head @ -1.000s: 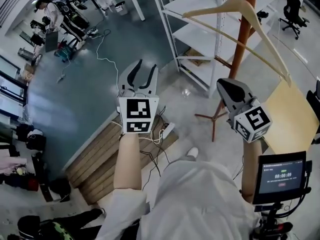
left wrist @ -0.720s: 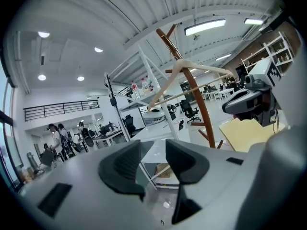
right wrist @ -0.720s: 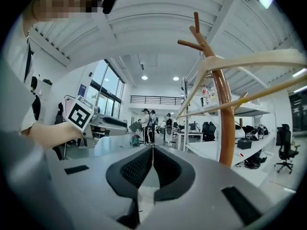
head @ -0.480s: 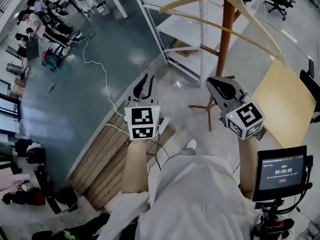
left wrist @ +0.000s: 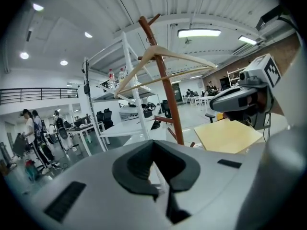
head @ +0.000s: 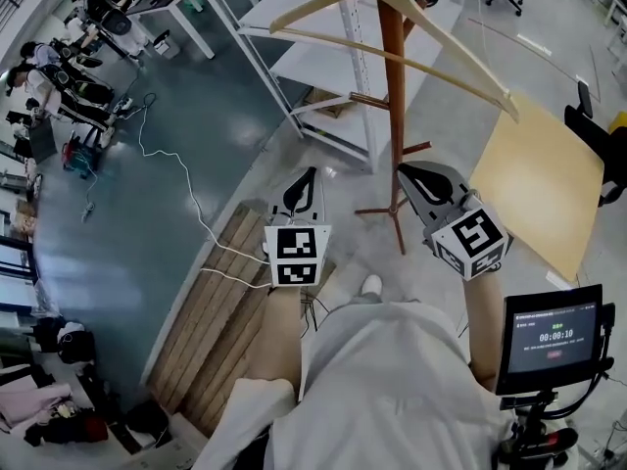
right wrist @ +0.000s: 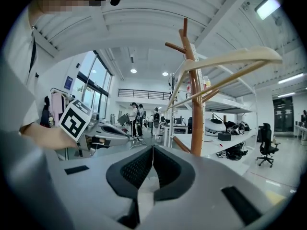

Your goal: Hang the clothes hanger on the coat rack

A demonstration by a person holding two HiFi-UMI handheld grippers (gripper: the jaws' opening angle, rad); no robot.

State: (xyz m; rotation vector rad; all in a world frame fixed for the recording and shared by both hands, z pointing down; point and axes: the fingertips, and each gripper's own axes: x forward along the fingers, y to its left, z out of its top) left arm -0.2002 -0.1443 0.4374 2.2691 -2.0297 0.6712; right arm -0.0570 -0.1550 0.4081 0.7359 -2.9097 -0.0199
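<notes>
A pale wooden clothes hanger (head: 392,27) hangs on the brown coat rack (head: 394,96), high at the top of the head view. Both grippers are below it and apart from it, each holding nothing. My left gripper (head: 307,172) is shut; its jaws have just been closing with nothing between them. To the right of the rack's pole, my right gripper (head: 406,171) is shut too. The left gripper view shows the hanger (left wrist: 163,56) on the rack (left wrist: 169,99), with the right gripper (left wrist: 235,97) beside it. In the right gripper view the hanger (right wrist: 225,61) hangs on the rack (right wrist: 194,104).
A white shelving unit (head: 323,67) stands behind the rack. A yellow tabletop (head: 539,174) is at the right, and a screen on a stand (head: 551,336) at lower right. Wooden slats (head: 216,302) and a white cable (head: 186,194) lie on the floor. People stand far left (head: 49,67).
The left gripper's jaws, spread wide a second ago, have come together. Both grippers have dropped lower and away from the hanger, which stays on the rack.
</notes>
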